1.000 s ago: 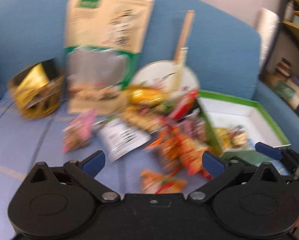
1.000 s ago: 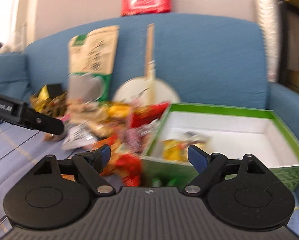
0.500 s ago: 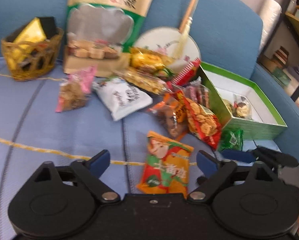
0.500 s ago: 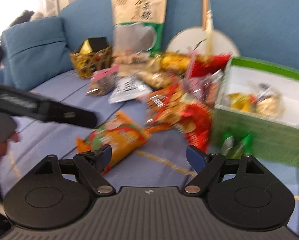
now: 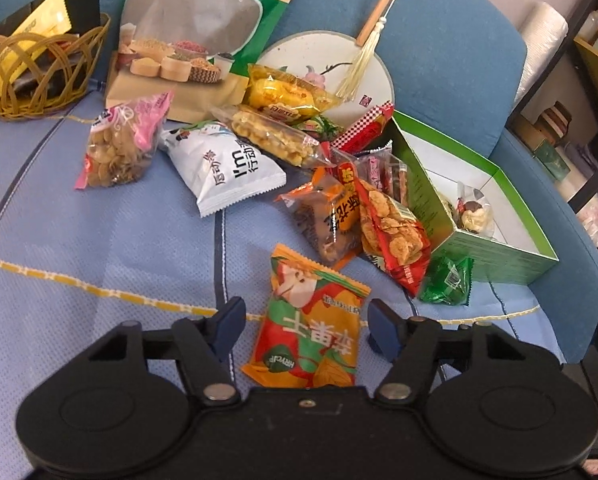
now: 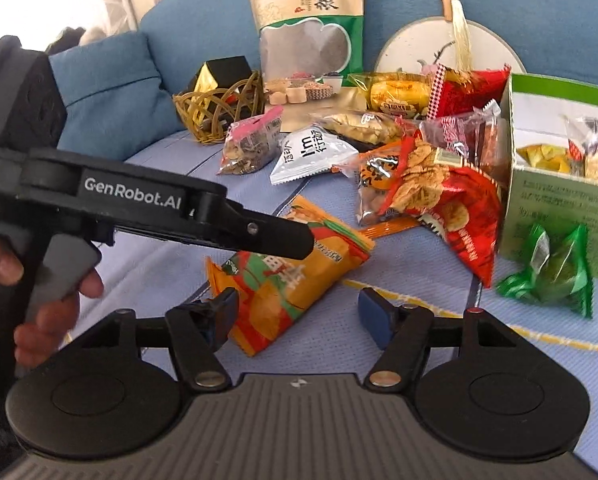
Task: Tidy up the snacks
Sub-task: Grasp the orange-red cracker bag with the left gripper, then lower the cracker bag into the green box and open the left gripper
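Note:
An orange snack bag [image 5: 311,320] lies on the blue sofa seat, between the fingers of my open left gripper [image 5: 305,322]. In the right wrist view the same bag [image 6: 287,276] lies under the left gripper's body [image 6: 171,216], and my open right gripper [image 6: 297,314] hovers just in front of it. A pile of snack packets [image 5: 339,204] lies beside an open green box [image 5: 495,248] that holds a few wrapped snacks [image 5: 473,212]. A small green packet [image 5: 447,280] lies by the box's front corner.
A wicker basket [image 5: 39,68] with packets stands at the back left. A tall paper food bag [image 5: 203,28] and a round fan [image 5: 339,72] lean on the backrest. A white packet [image 5: 227,164] and a pink-topped bag [image 5: 123,144] lie apart. Shelves [image 5: 587,80] stand to the right.
Both grippers have moved down and forward toward the seat. The orange bag now lies between the left gripper's fingers, and the right gripper has come close behind it.

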`<action>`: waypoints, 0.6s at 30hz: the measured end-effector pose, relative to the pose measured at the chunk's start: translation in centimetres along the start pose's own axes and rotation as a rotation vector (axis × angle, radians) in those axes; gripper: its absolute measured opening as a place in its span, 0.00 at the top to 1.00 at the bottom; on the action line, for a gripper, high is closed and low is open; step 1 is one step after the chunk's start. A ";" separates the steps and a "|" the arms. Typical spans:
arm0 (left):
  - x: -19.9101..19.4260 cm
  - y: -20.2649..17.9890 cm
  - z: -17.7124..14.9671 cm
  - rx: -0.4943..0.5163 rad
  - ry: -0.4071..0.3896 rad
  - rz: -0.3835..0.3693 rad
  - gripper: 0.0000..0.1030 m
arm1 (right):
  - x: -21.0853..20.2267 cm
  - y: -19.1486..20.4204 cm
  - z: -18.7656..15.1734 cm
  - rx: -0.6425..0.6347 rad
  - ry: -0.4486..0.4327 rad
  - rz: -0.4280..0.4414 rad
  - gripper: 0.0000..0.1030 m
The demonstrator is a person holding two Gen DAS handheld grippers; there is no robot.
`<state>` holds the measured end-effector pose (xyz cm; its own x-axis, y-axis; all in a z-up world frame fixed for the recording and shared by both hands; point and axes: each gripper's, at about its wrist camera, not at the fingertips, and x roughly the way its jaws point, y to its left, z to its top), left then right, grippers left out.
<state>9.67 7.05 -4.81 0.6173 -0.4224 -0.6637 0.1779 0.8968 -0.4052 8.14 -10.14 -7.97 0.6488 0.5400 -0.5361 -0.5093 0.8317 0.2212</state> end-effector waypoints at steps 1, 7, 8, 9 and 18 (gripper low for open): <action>0.0 0.0 0.0 -0.002 0.001 -0.005 0.20 | 0.2 0.2 0.1 -0.007 -0.002 -0.004 0.00; 0.4 0.7 -0.3 -0.016 0.012 -0.030 0.18 | 1.6 1.2 0.7 -0.031 -0.013 -0.036 0.00; 0.6 0.9 -0.3 -0.019 0.013 -0.036 0.19 | 1.8 1.2 0.8 -0.031 -0.012 -0.035 0.00; 0.6 1.0 -0.3 -0.019 0.007 -0.042 0.19 | 1.9 1.2 0.9 -0.032 -0.012 -0.032 0.01; 0.2 -0.2 -0.4 -0.006 -0.022 -0.029 0.47 | 0.9 0.6 1.4 0.006 -0.040 -0.048 0.61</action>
<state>9.46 6.68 -5.14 0.6286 -0.4447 -0.6380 0.1909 0.8835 -0.4278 9.23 -8.97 -7.22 0.6944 0.5043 -0.5133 -0.4739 0.8573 0.2012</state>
